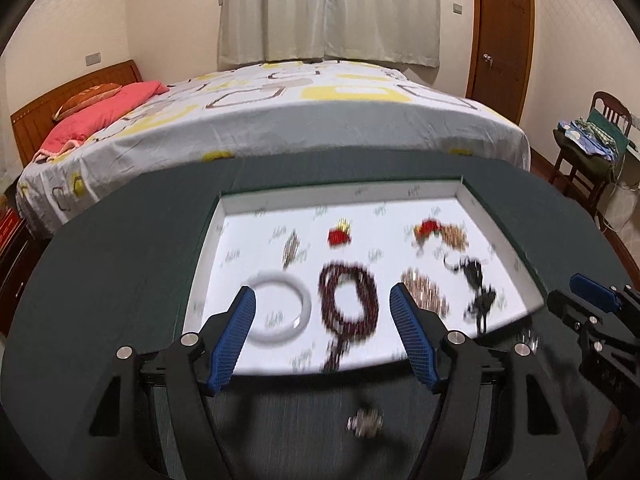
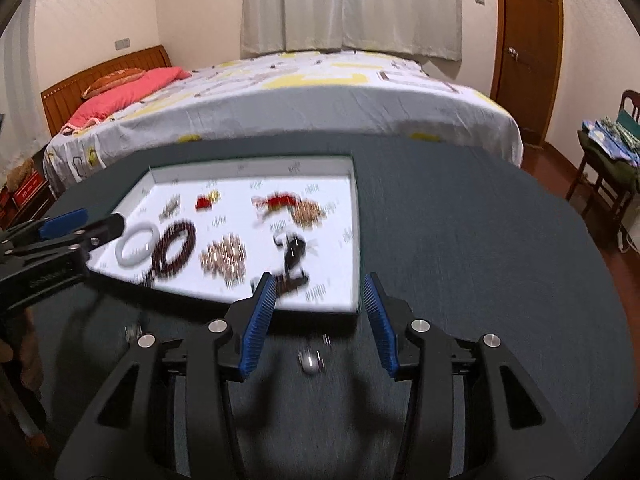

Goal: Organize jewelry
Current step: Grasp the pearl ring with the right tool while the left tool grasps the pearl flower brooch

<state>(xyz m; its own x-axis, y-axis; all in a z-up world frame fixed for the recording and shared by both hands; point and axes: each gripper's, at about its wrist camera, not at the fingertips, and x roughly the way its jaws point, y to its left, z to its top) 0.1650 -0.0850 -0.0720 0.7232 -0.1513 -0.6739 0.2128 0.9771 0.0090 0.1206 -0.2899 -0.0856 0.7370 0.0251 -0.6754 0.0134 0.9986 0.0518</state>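
A shallow white tray [image 1: 460,194] [image 2: 354,240] lies on the dark table and holds several pieces: a white bangle [image 1: 280,307] [image 2: 138,243], a dark red bead bracelet [image 1: 349,298] [image 2: 175,247], a copper bead pile [image 1: 425,290] [image 2: 224,258], a black piece [image 1: 478,286] [image 2: 294,258] and red charms [image 1: 339,234] [image 2: 280,201]. My left gripper [image 1: 322,304] is open and empty above the tray's near edge. My right gripper [image 2: 320,290] is open and empty at the tray's near right corner. A small silver piece [image 1: 364,422] [image 2: 311,360] lies on the table outside the tray. Another small silver piece [image 1: 529,338] [image 2: 132,332] lies nearby.
The round table [image 1: 120,260] [image 2: 480,240] is covered in dark green cloth. A bed [image 1: 280,120] stands right behind it. A wooden chair [image 1: 592,148] with clothes is at the right, by a wooden door [image 1: 504,32].
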